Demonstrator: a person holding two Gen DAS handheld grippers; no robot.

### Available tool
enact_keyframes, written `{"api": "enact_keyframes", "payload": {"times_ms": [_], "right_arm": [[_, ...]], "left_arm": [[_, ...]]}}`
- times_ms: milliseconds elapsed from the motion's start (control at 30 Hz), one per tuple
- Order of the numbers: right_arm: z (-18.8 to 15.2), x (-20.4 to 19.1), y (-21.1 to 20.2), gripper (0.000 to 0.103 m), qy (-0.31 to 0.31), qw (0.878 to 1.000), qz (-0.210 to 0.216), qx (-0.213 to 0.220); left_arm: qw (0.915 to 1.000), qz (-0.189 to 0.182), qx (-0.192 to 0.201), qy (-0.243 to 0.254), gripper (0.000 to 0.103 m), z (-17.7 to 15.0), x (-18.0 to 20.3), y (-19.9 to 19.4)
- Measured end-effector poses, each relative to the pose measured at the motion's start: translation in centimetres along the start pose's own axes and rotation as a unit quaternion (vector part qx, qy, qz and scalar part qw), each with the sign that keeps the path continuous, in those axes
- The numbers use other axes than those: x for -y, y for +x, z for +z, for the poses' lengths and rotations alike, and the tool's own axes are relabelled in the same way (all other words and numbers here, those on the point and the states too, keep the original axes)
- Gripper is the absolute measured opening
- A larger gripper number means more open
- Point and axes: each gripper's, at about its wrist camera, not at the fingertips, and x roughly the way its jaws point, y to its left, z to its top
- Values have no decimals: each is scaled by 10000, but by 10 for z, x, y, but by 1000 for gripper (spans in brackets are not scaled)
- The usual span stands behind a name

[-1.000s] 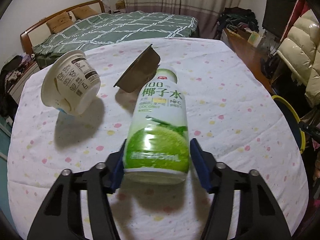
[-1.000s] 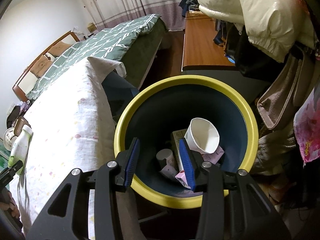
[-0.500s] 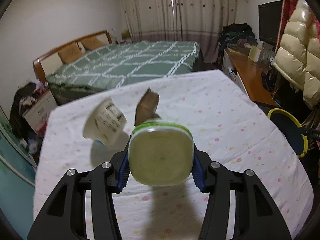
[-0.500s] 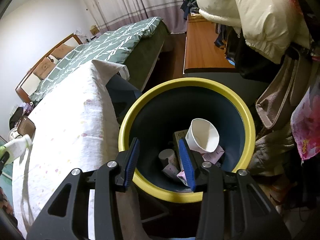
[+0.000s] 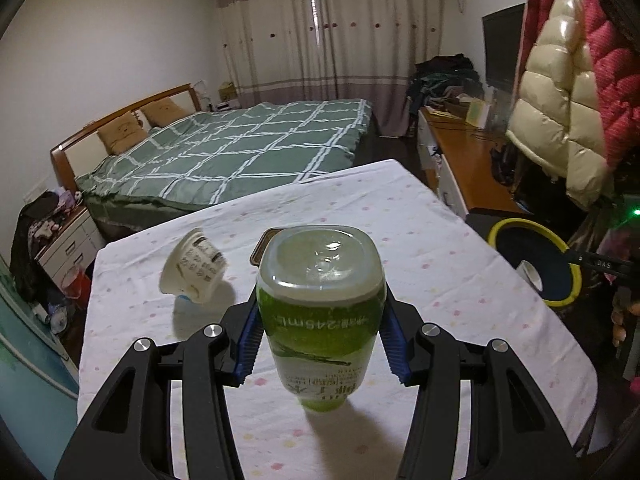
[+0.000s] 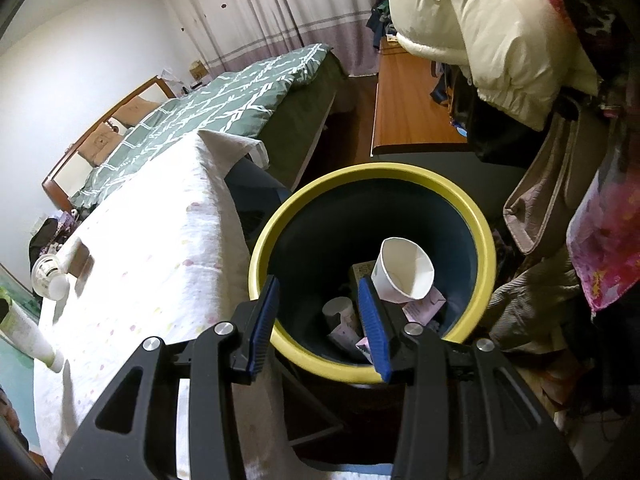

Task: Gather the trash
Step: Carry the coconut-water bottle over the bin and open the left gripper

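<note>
My left gripper (image 5: 320, 328) is shut on a green coconut-water bottle (image 5: 320, 304), held upside down above the table with its base toward the camera. The bottle also shows at the left edge of the right wrist view (image 6: 24, 332). A white yogurt cup (image 5: 194, 268) lies on its side on the table, with a brown tray (image 5: 262, 246) behind the bottle. My right gripper (image 6: 320, 320) is open and empty over the near rim of the yellow-rimmed trash bin (image 6: 460, 196), which holds a white paper cup (image 6: 404, 270) and other trash.
The table has a white dotted cloth (image 5: 400, 216). The bin (image 5: 560, 240) stands off its right edge. A green bed (image 5: 240, 148) lies behind, a wooden desk (image 5: 460, 136) and hanging jackets (image 5: 560, 100) to the right.
My left gripper lifted the bottle off the table and tipped it until it hangs upside down. My right gripper stayed open over the bin, drifting slightly.
</note>
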Motion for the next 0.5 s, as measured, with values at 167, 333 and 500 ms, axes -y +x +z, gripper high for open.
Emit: {"api": "enact_keyframes", "payload": {"times_ms": [167, 333, 500], "right_arm": [[-4, 8, -15, 40, 18, 9999, 49, 93], [-8, 19, -35, 40, 9, 9997, 30, 259], [-13, 36, -51, 40, 44, 9993, -45, 356]], "left_arm": [[9996, -241, 27, 126, 51, 7, 25, -7], [9977, -630, 21, 243, 51, 20, 52, -6], [9931, -1060, 59, 489, 51, 40, 95, -1]]}}
